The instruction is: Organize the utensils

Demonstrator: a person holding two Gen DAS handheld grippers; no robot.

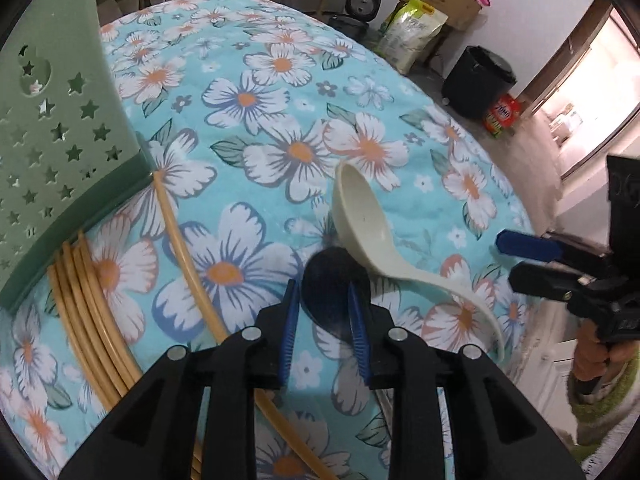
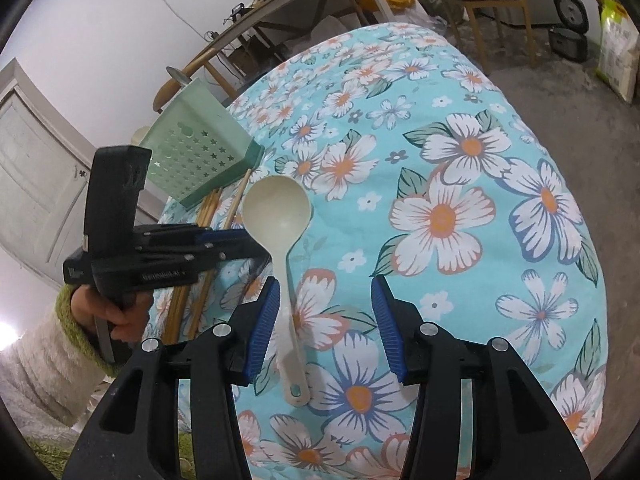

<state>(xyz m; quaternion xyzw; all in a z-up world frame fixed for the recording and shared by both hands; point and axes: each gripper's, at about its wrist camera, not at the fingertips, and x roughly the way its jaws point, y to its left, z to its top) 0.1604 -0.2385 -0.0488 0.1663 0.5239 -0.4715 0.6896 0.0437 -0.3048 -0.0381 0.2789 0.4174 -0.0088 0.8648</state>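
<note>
I take the green holder with its star cut-outs as my landmark; it stands on the flowered cloth, and everything loose should end up in it. Right at its foot lie the chopsticks, fanned out from its base. Further from the holder lies the cream ladle, bowl toward the holder and handle running back toward me.

My left gripper has its blue pads partly apart around a dark spoon, which sits between the holder and the ladle; whether the pads already press on it I cannot tell.

My right gripper stands wide open over the ladle's handle, one pad just beside it, gripping nothing. I judge I hold it there so the handle falls between the pads, ready for a lift toward the holder.
</note>
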